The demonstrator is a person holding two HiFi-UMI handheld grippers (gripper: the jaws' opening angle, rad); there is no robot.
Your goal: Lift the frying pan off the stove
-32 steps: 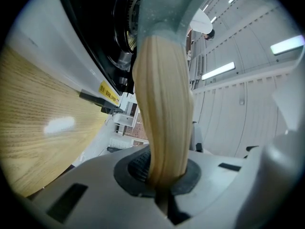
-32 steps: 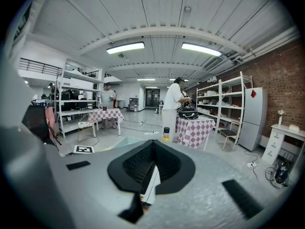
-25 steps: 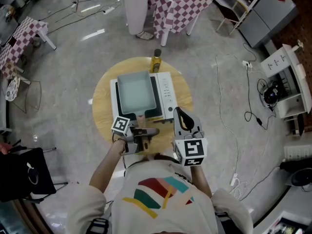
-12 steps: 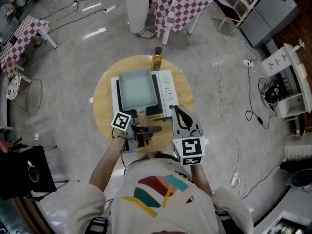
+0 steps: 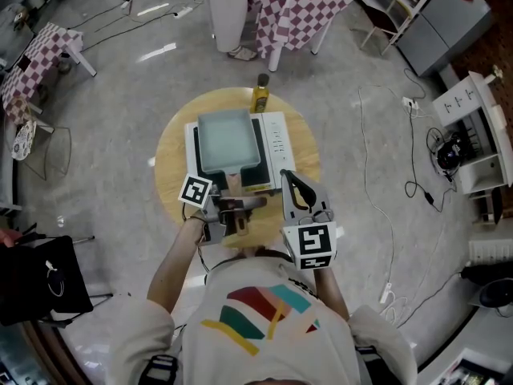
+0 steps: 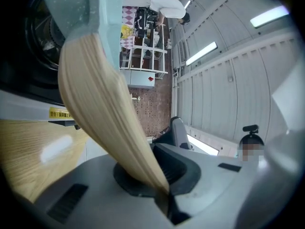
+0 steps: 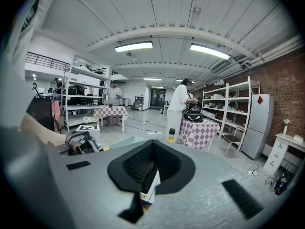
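Left gripper view: left gripper (image 6: 164, 178) clenched on the pale-wood handle (image 6: 102, 104); head view shows the square pale-green frying pan (image 5: 228, 140) over the white stove (image 5: 276, 144). Its own view shows the right gripper (image 7: 147, 178) closed, empty.

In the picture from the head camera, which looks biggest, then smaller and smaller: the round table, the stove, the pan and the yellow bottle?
Largest to smallest in the head view:
1. round wooden table
2. stove
3. frying pan, only a little smaller than the stove
4. yellow bottle, by far the smallest
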